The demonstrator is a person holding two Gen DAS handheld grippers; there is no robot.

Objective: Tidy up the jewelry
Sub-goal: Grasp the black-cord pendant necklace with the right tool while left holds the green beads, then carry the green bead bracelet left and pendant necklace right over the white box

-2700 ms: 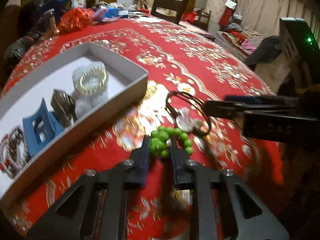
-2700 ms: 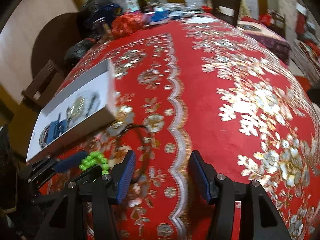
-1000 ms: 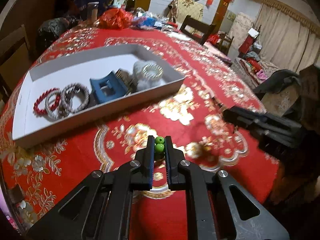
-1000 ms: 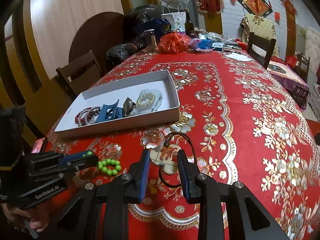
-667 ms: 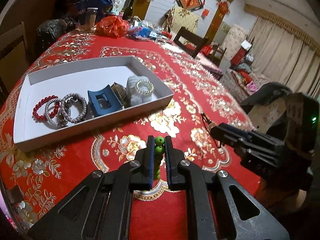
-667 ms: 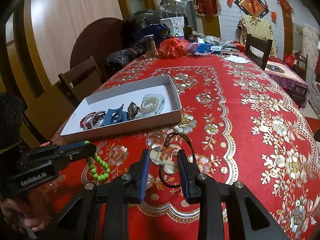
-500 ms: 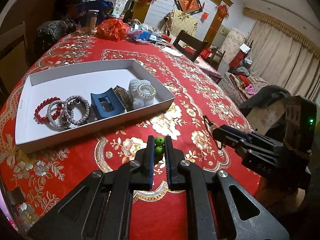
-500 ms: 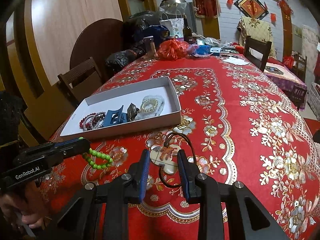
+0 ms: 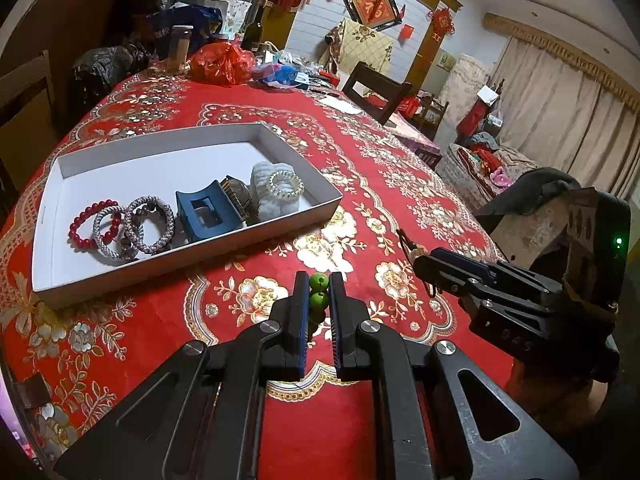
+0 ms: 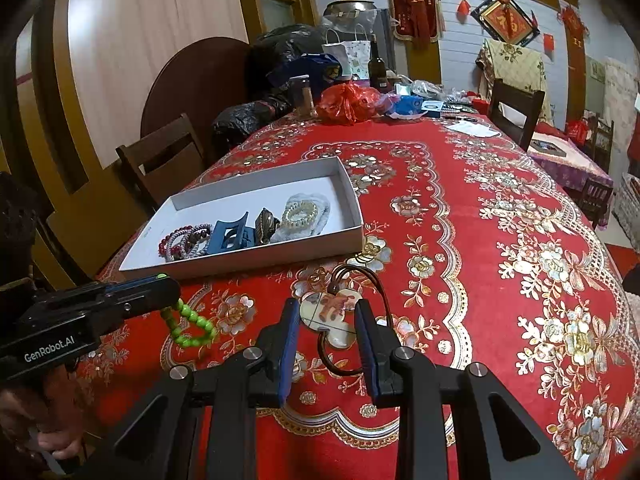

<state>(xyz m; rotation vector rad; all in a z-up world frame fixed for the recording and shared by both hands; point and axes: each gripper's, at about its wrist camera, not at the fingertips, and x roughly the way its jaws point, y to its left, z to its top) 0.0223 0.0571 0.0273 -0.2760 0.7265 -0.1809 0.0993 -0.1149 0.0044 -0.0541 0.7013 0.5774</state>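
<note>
Both grippers hung over open red tablecloth [image 9: 168, 320], clear of the white box [image 9: 192, 258].
The left gripper [image 9: 319, 282] pinched the green bead bracelet [image 10: 188, 326]; the right gripper [image 10: 327, 316] clamped the pendant necklace [image 10: 330, 314], lifted.

Both grippers matte black, blue-padded fingers [image 9: 301, 312], silver pivot screws. Left gripper [image 10: 170, 288] marked "GenRobot.AI" in white; right gripper [image 9: 420, 258] stamped "045", green LED lit on housing.

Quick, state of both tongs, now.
Left tongs: shut on the green bead bracelet, which dangles.
Right tongs: shut on the pendant necklace.
</note>
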